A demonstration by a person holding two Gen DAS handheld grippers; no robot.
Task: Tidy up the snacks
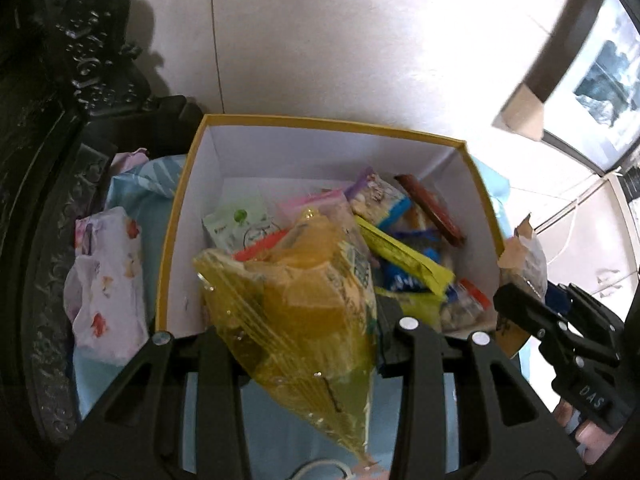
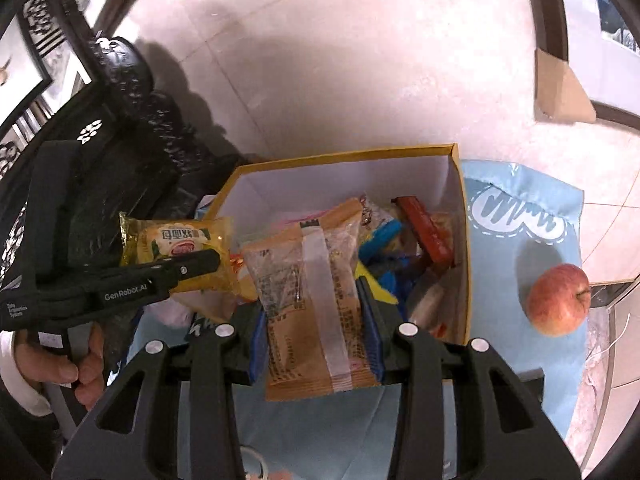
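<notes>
**Two snack packs held over an open box**

A light blue cloth [image 2: 520,240] with white cloud prints covers the surface, and the floor beyond it is pale, glossy tile [image 1: 360,40]. Dark carved furniture [image 1: 60,120] fills the left of both views; framed pictures [image 1: 608,80] lean at the right edge of the left wrist view. A red apple [image 2: 559,300] sits on the cloth at the right of the right wrist view, apart from the box. A floral pack [image 1: 108,284] lies left of the box in the left wrist view.

The yellow-rimmed box [image 1: 332,122], white inside, stands open at the centre of both views, with many mixed snack packets [image 1: 404,236] piled in its right half.

The left hand-held gripper [image 1: 308,320] is clenched on a clear yellow pack [image 1: 288,304] of orange-yellow cake, which juts out ahead of it above the box's near left part. In the right wrist view this pack shows a printed label at centre left.

The right hand-held gripper [image 2: 312,320] grips a tan pack [image 2: 308,296] between blue pads [image 2: 370,320]; the pack has a clear window and small print, and stands above the box's near edge.
</notes>
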